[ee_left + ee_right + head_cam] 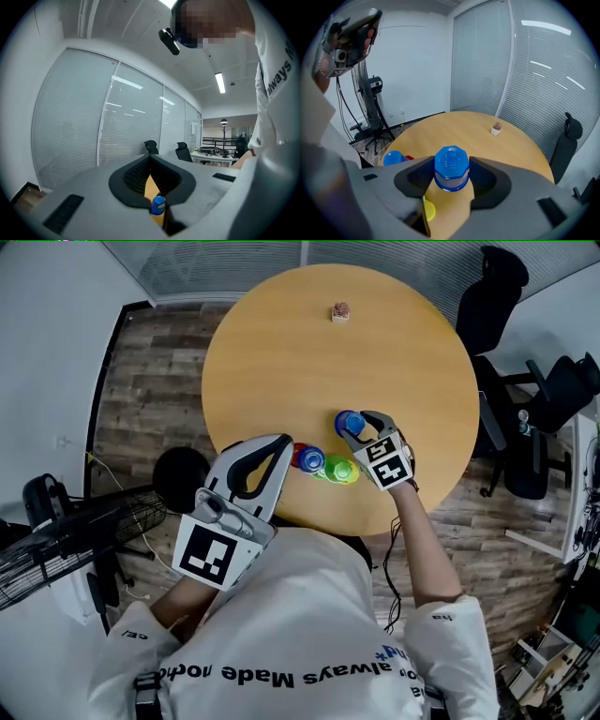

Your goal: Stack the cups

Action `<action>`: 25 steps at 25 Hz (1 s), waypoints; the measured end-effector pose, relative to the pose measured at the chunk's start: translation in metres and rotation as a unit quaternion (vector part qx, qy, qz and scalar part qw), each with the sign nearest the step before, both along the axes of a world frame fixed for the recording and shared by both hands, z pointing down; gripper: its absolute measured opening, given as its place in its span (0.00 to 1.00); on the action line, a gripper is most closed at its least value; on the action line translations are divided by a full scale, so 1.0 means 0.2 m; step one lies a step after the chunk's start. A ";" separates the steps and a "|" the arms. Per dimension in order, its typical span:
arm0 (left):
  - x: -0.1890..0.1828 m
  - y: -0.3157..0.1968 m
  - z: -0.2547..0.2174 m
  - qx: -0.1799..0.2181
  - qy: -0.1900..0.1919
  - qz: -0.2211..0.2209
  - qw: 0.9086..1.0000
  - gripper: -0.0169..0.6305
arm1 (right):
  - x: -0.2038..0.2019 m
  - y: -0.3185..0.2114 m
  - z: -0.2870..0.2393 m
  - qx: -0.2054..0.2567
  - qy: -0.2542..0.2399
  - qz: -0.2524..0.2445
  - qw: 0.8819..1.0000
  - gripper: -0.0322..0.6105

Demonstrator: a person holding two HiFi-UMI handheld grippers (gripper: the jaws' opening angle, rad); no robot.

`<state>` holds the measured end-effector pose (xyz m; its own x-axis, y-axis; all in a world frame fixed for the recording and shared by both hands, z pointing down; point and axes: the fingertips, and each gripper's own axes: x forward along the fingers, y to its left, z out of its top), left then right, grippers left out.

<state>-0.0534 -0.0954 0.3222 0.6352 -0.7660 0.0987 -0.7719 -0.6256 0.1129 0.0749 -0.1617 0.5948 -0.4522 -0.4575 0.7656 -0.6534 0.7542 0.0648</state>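
The left tongs (279, 448) are pressed together and empty at the counter's (309, 352) near edge. Just right of them, three cups (323, 465), red, blue and green, crowd that edge. The right tongs (451, 176) clamp an upturned blue cup (451, 161). Keep it level, centre it over its mate, and lower it straight before releasing.

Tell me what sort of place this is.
Most likely an office meeting room. It has tall glass partition walls with slatted blinds, a black swivel office chair beside a round light-wood table, and white desks in a further room behind.
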 end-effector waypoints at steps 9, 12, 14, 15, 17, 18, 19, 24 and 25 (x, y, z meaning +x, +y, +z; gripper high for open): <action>0.00 0.07 0.00 0.003 0.006 0.004 1.000 0.06 | -0.11 0.24 -0.19 0.008 -0.010 -0.031 0.999 0.42; 0.00 0.08 0.00 0.002 0.006 0.007 1.000 0.06 | -0.14 0.30 -0.22 0.004 -0.014 -0.037 0.999 0.42; 0.01 0.07 -0.01 0.003 0.006 0.009 1.000 0.06 | -0.15 0.33 -0.23 0.001 -0.016 -0.040 0.999 0.42; 0.01 0.07 -0.01 0.004 0.007 0.010 1.000 0.06 | -0.16 0.35 -0.23 0.000 -0.018 -0.041 0.999 0.42; 0.02 0.07 -0.01 0.006 0.009 0.013 1.000 0.06 | -0.18 0.38 -0.24 -0.001 -0.023 -0.042 0.999 0.42; 0.02 0.08 -0.01 0.006 0.009 0.014 1.000 0.06 | -0.19 0.39 -0.24 -0.002 -0.025 -0.042 0.999 0.42; 0.02 0.08 -0.01 0.005 0.009 0.015 1.000 0.06 | -0.19 0.41 -0.24 -0.002 -0.026 -0.044 0.999 0.42; 0.01 0.07 0.01 0.003 0.010 0.020 1.000 0.06 | -0.23 0.46 -0.21 -0.007 -0.022 -0.049 0.999 0.42; 0.01 0.07 0.01 0.003 0.010 0.022 1.000 0.06 | -0.24 0.47 -0.20 -0.007 -0.020 -0.050 0.999 0.42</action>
<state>-0.0520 -0.0805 0.3237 0.6695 -0.7384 0.0810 -0.7418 -0.6589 0.1245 0.0271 -0.0687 0.5546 -0.5258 -0.3976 0.7520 -0.5773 0.8160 0.0278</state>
